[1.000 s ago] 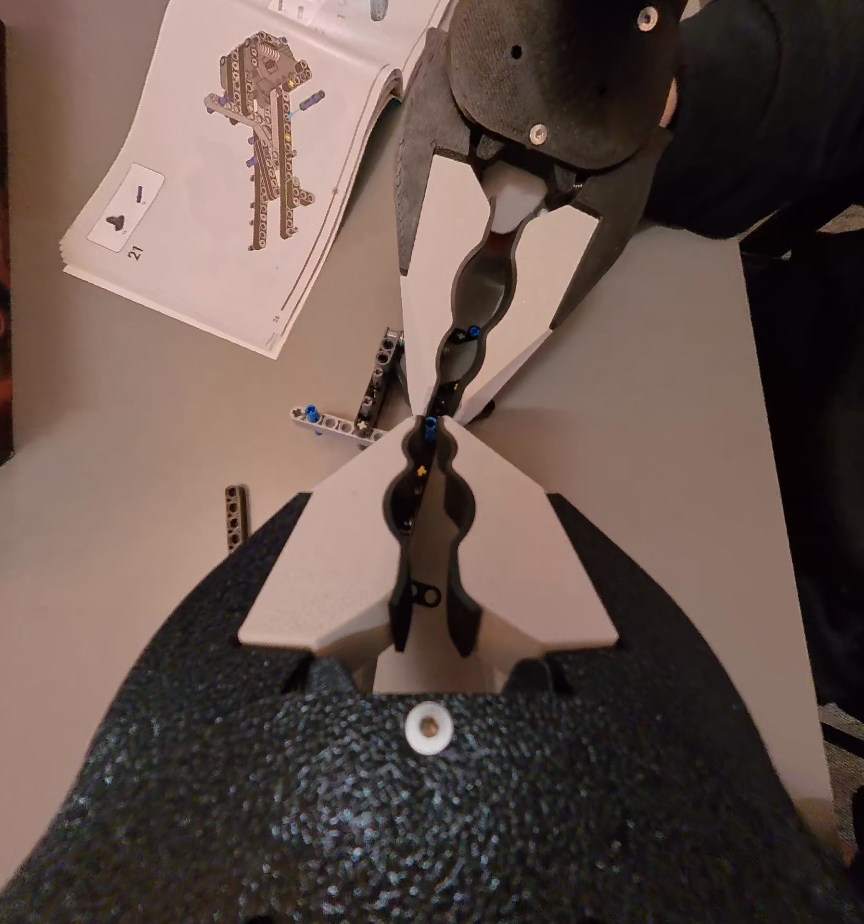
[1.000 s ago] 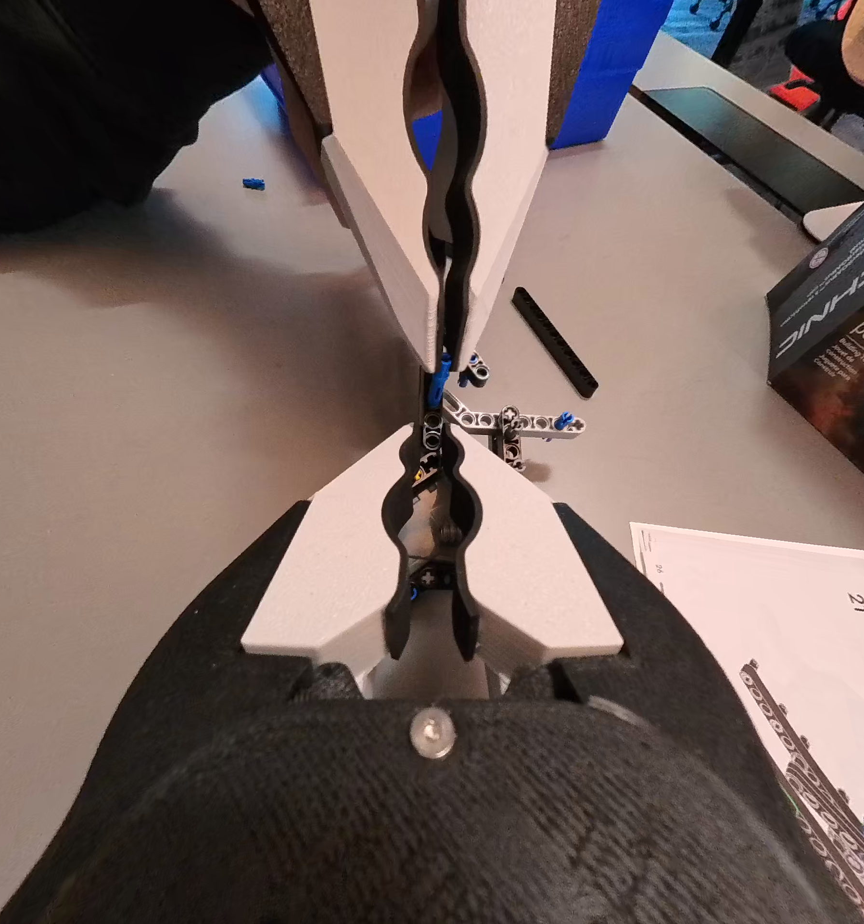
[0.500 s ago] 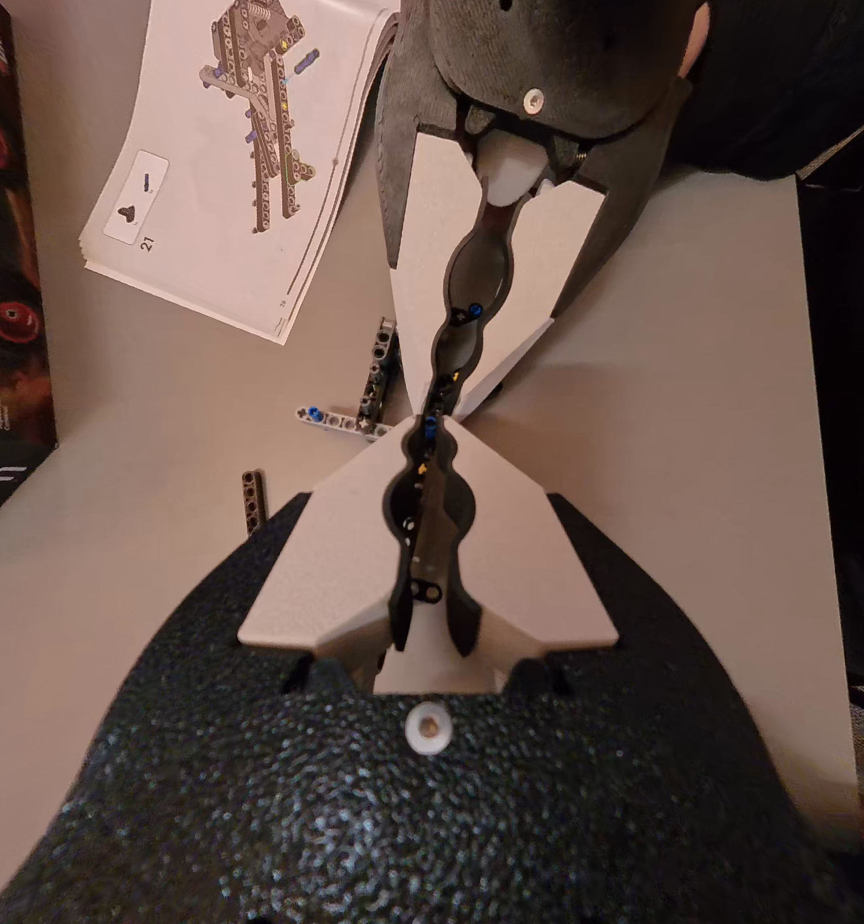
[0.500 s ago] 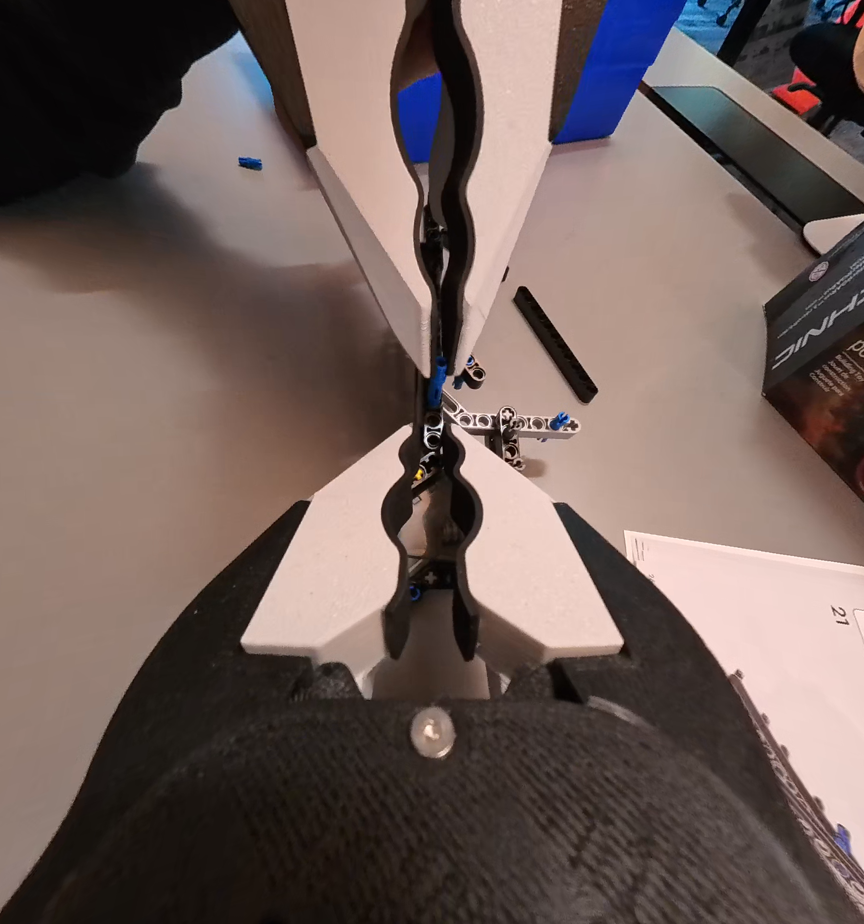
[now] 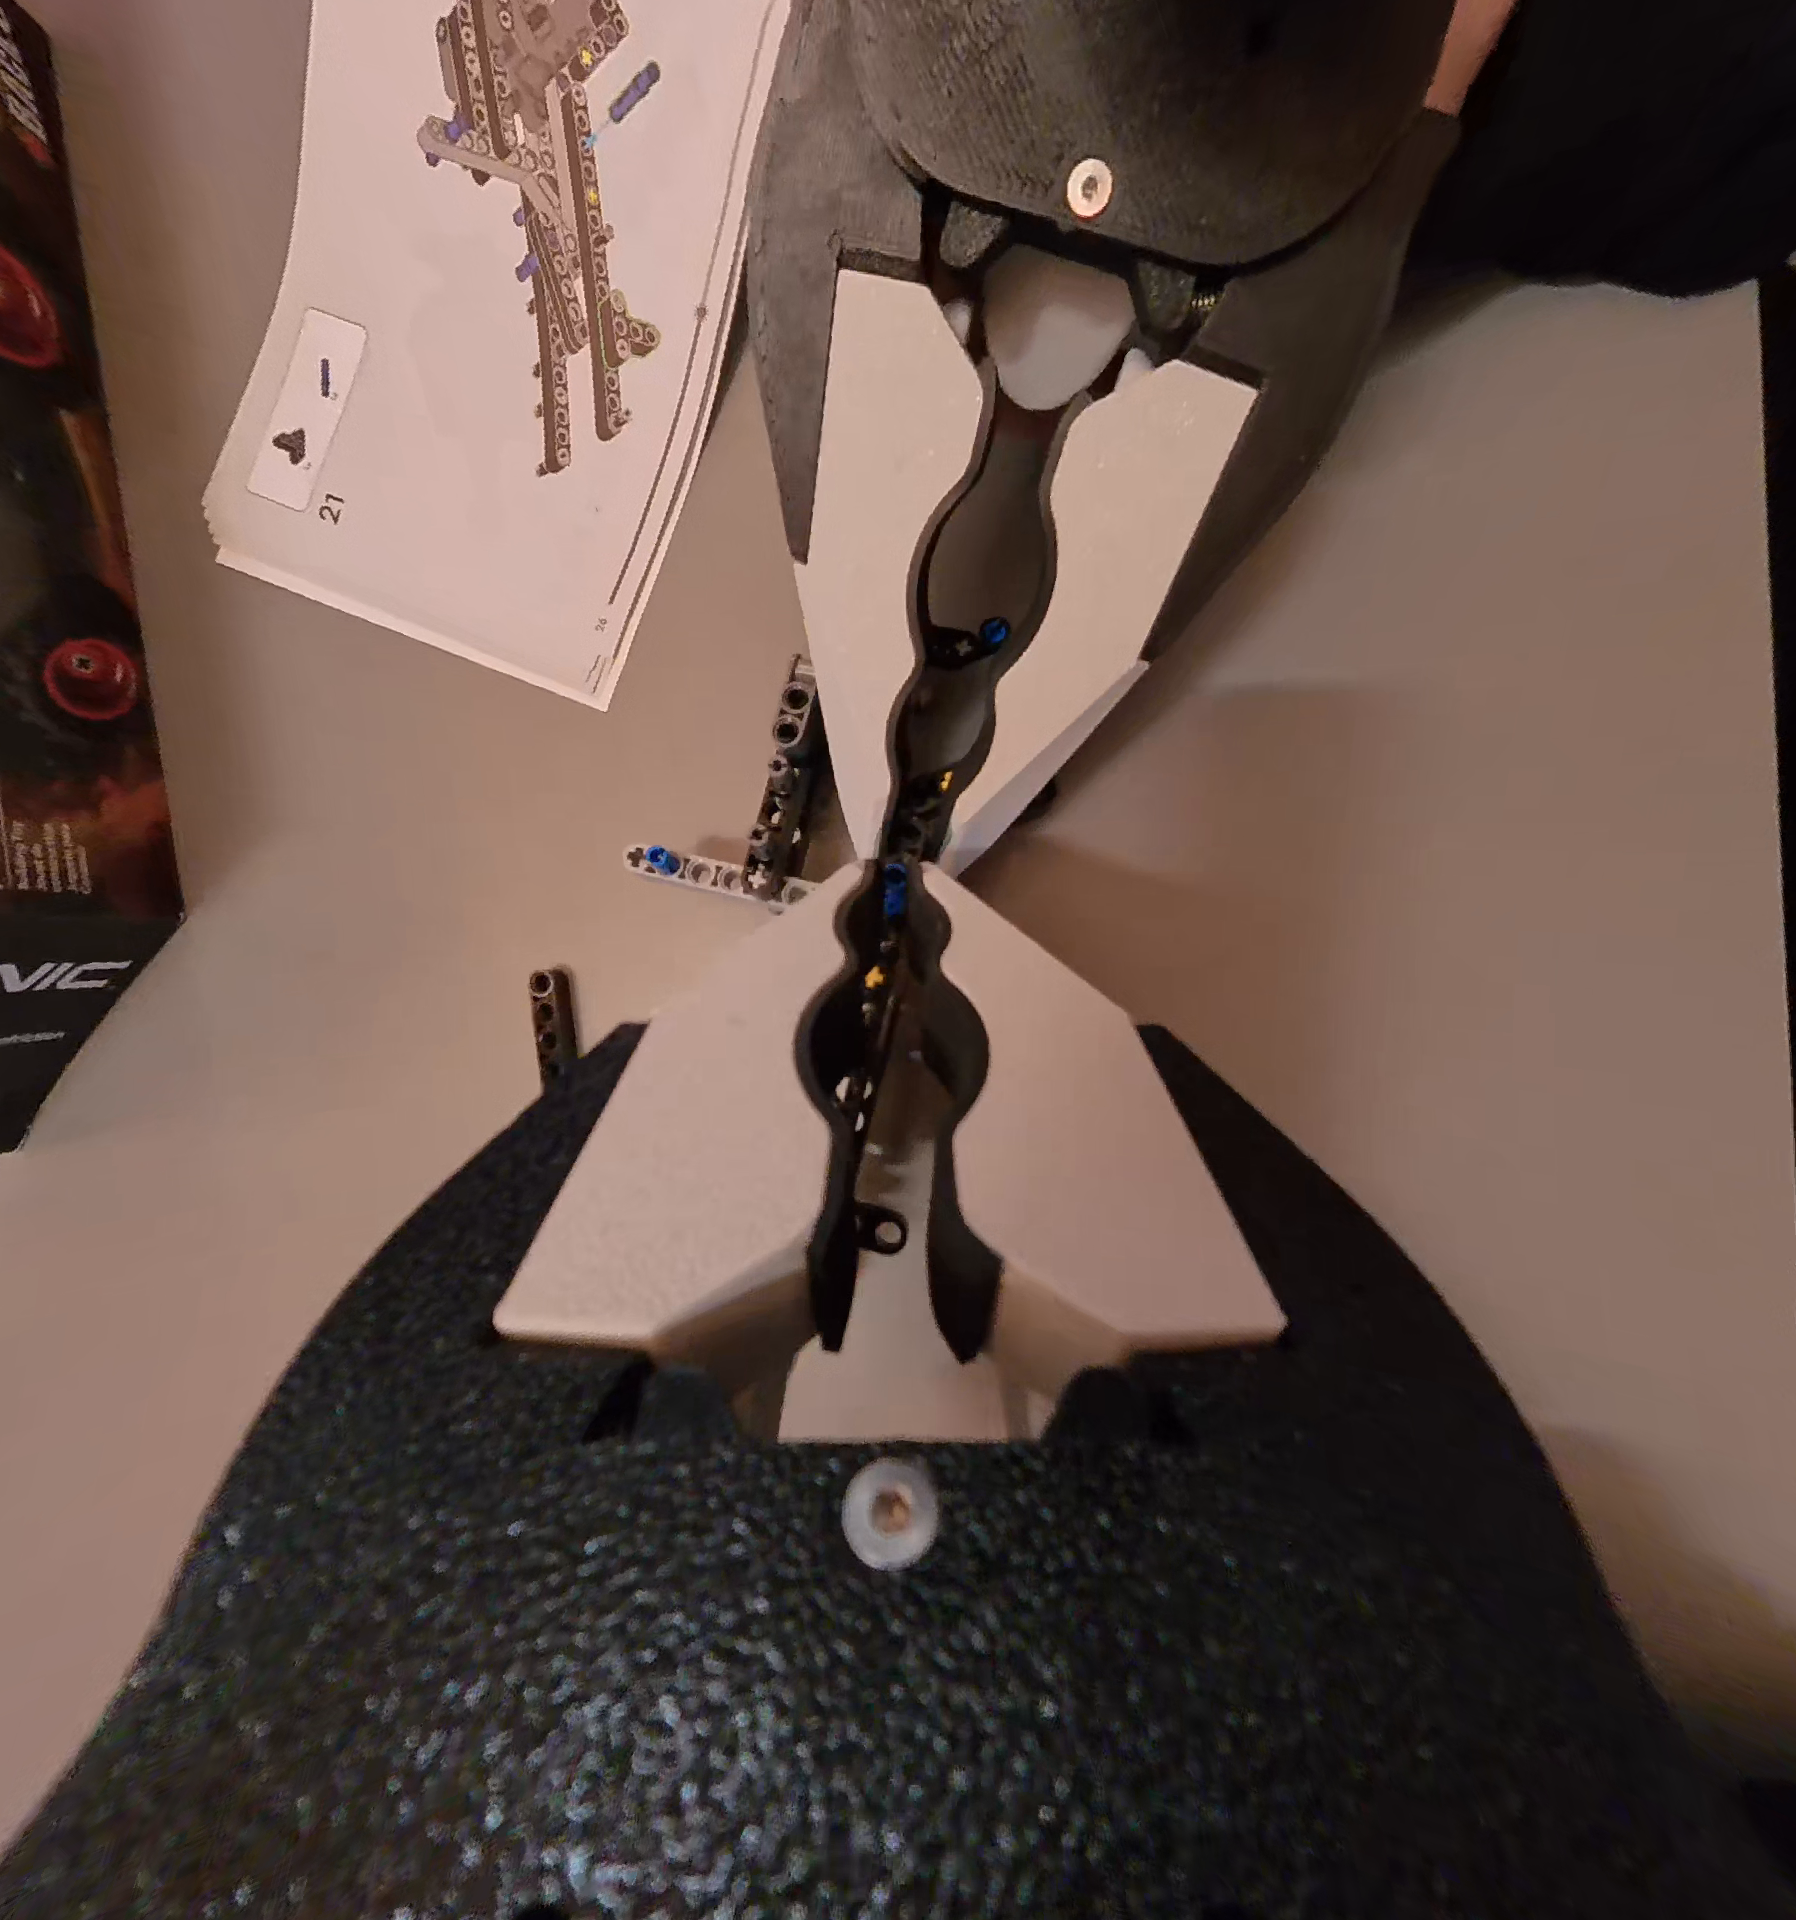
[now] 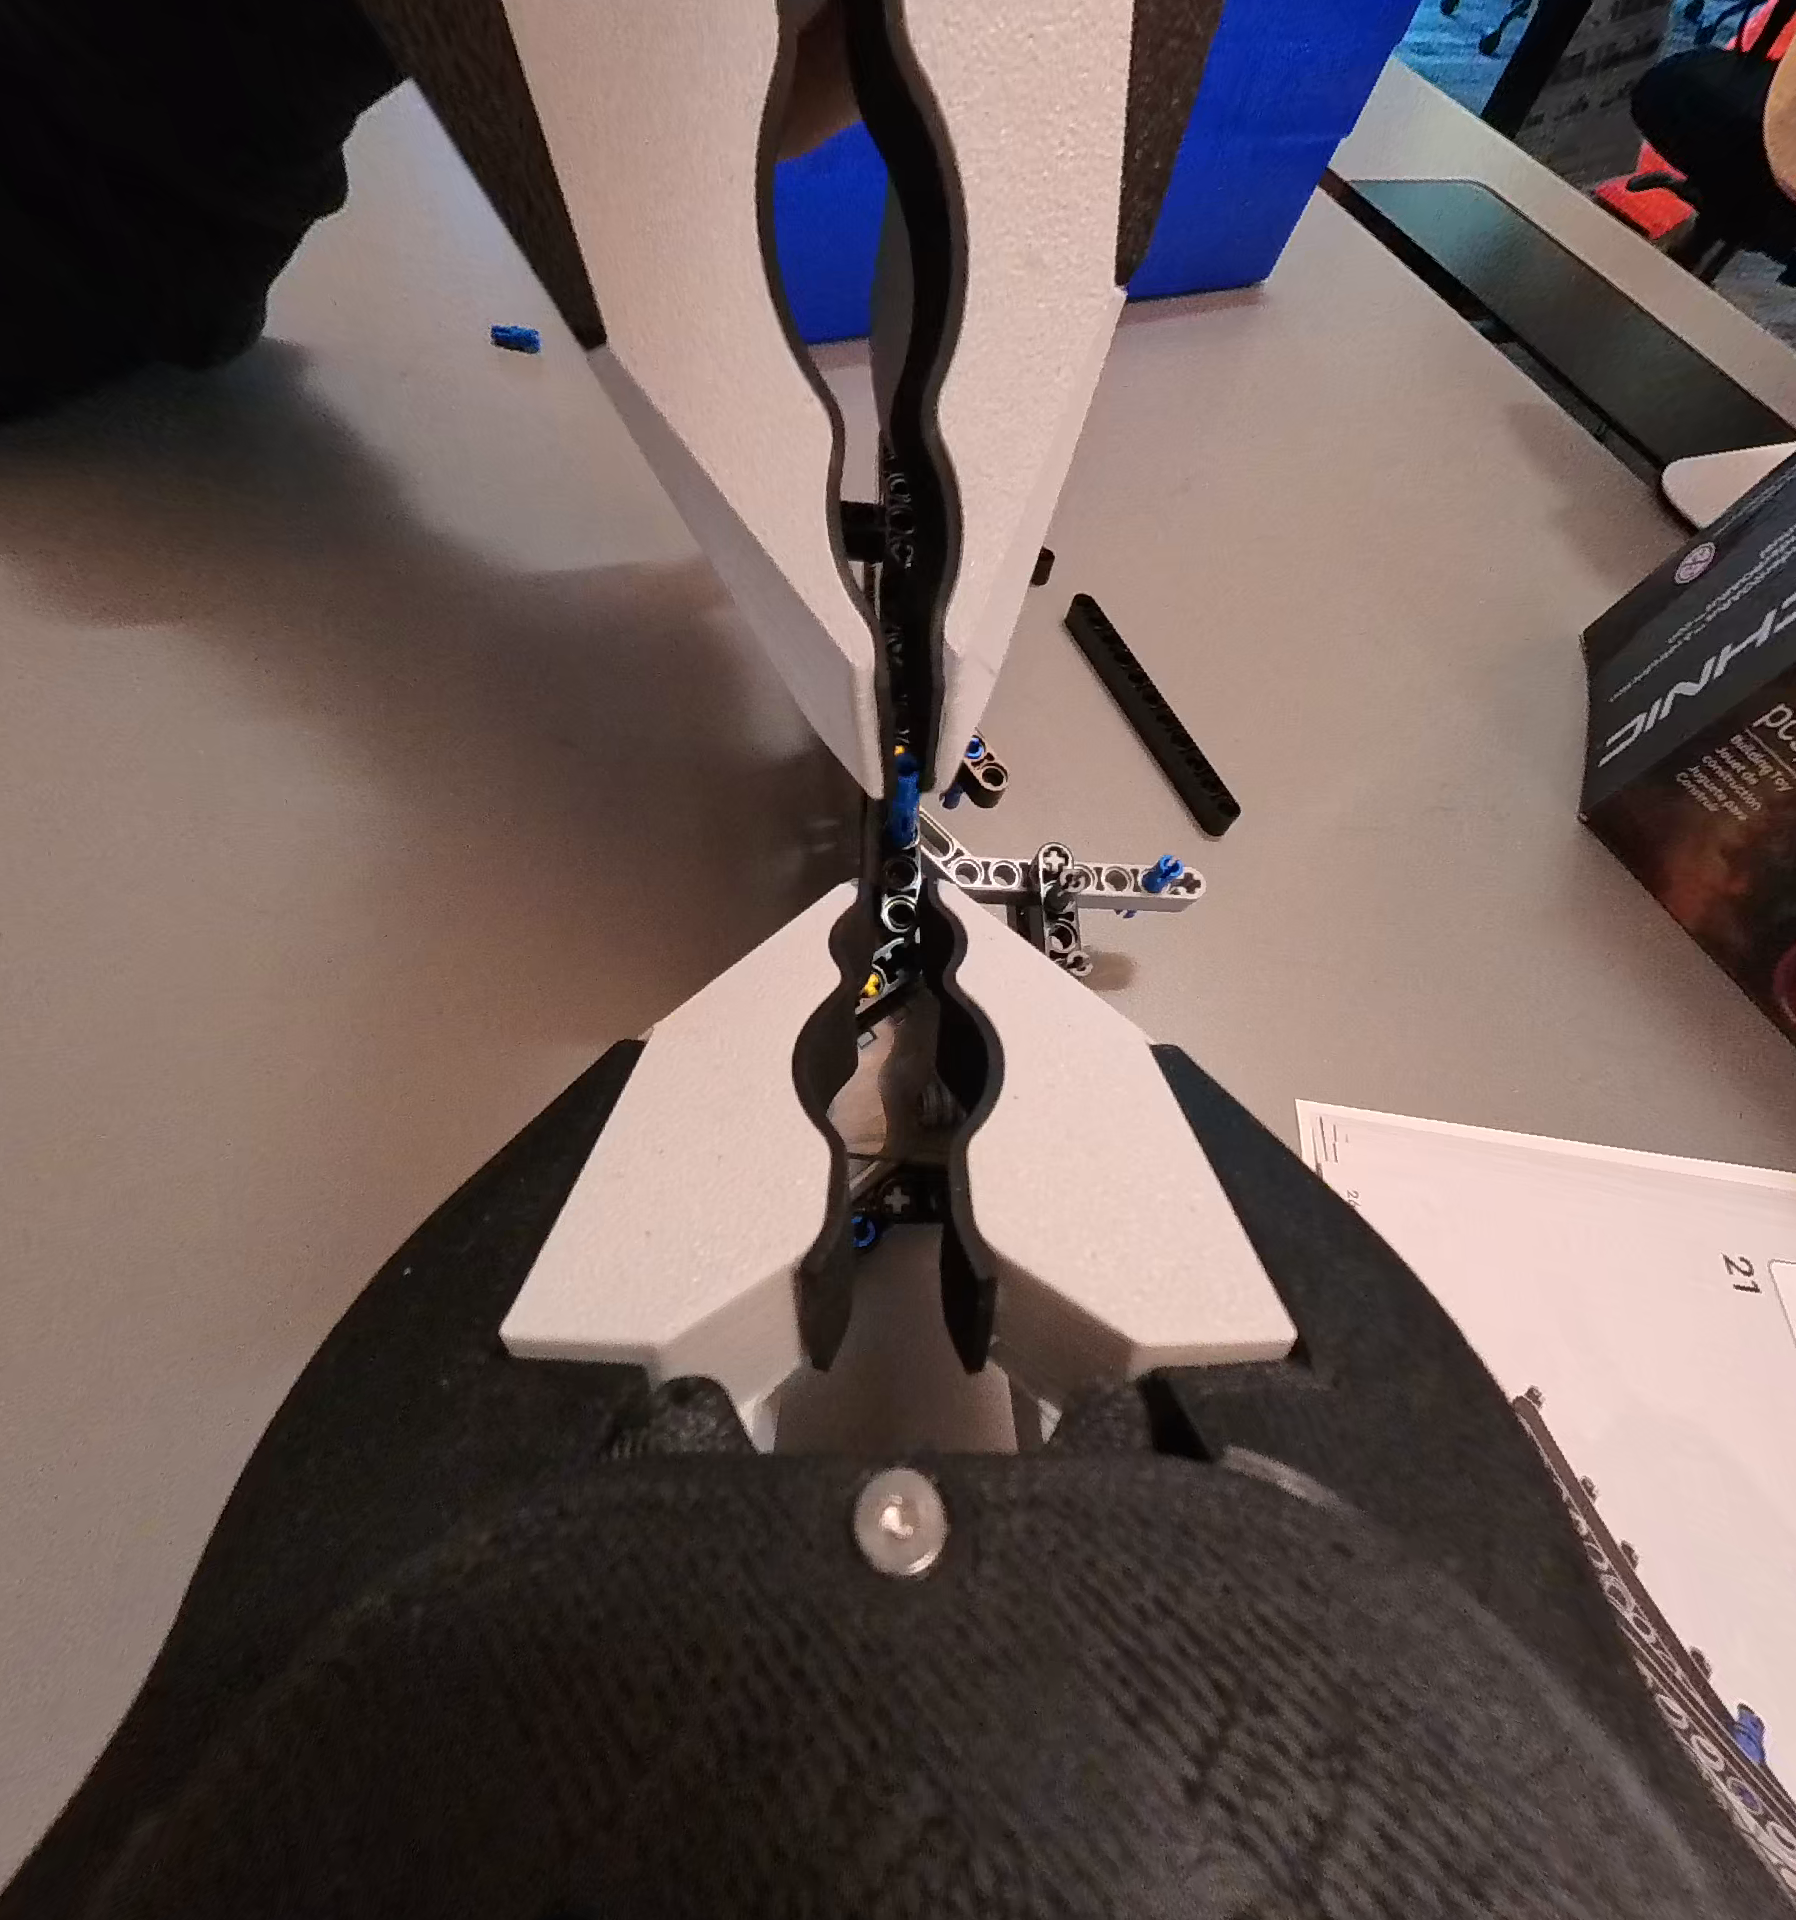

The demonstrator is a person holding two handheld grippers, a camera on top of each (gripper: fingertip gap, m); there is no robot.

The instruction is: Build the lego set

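A grey table [image 6: 250, 831] under warm light, a second desk [image 6: 1559, 270] beyond it.

Office, grey desks [image 6: 1393, 436], rolling chairs [image 6: 1725, 135]

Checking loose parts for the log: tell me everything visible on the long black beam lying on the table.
The long black beam is a slim, straight bar of matt black plastic with a row of round holes along its top face. It lies flat on the grey table, angled diagonally, free of both grippers and touching no other piece. It sits beyond the light grey beam assembly and left of the dark set box. In the left wrist view only one end shows.
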